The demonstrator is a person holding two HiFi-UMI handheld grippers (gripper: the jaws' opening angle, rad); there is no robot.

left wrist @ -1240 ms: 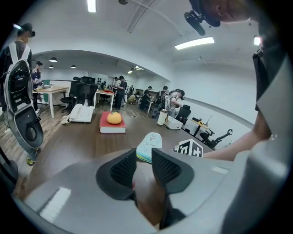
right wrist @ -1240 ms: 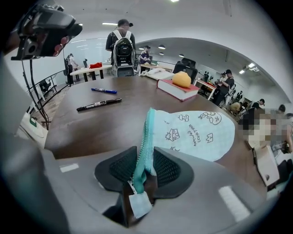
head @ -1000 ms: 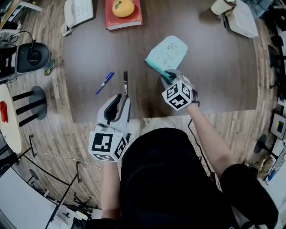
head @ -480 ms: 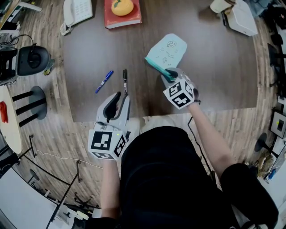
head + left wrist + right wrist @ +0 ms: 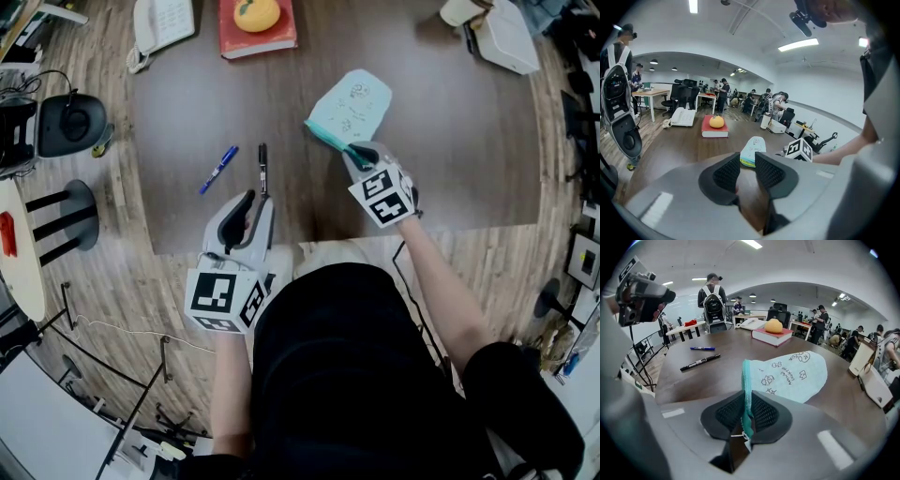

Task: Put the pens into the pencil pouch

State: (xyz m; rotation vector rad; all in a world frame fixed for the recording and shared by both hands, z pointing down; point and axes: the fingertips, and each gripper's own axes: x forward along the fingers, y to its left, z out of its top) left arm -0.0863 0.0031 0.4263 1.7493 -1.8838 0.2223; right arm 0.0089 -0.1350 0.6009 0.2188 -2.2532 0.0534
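The light teal pencil pouch (image 5: 352, 105) lies on the dark table, its zipper edge toward me. My right gripper (image 5: 361, 156) is at the pouch's near corner; its jaws are closing, and the darker teal zipper edge (image 5: 746, 380) stands upright between the pads (image 5: 764, 411), which press on it. A black pen (image 5: 262, 171) and a blue pen (image 5: 218, 172) lie side by side left of the pouch. My left gripper (image 5: 258, 204) hovers just short of the black pen, open with nothing between its fingers (image 5: 727, 172). From there the pouch (image 5: 753, 151) shows beyond the jaws.
A red book (image 5: 258, 37) with an orange fruit on it and a white desk phone (image 5: 161, 23) sit at the table's far side. A white box-like device (image 5: 508, 39) is at the far right. The table's near edge (image 5: 234, 249) runs just under both grippers.
The right gripper has rolled a little and its jaws have narrowed onto the pouch's zipper edge. The left gripper and both pens have stayed put.
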